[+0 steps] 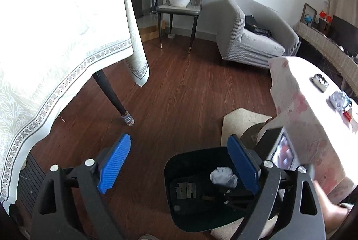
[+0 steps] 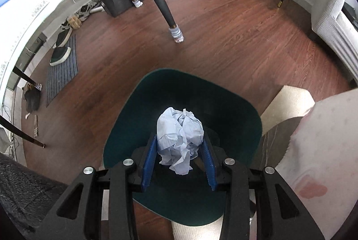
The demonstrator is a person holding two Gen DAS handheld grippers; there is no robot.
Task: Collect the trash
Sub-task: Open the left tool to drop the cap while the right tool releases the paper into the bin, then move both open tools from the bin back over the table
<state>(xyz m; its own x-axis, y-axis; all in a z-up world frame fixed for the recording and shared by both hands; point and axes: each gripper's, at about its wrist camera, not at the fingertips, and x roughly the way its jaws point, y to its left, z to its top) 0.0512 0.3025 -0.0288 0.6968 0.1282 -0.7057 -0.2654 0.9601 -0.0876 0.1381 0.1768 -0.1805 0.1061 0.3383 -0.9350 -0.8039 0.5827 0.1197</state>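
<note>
A dark green trash bin stands on the wood floor beside a low table. My right gripper is shut on a crumpled pale blue paper ball and holds it over the bin's mouth. In the left wrist view the same bin shows with the paper ball and the right gripper inside its opening. My left gripper is open and empty, above the floor at the bin's left rim. More crumpled trash and a small dark tray lie on the low table.
A tall table with a white cloth stands at the left, its dark leg on the floor. A grey armchair and a chair with a plant stand at the back. Shoes and a mat lie at the left.
</note>
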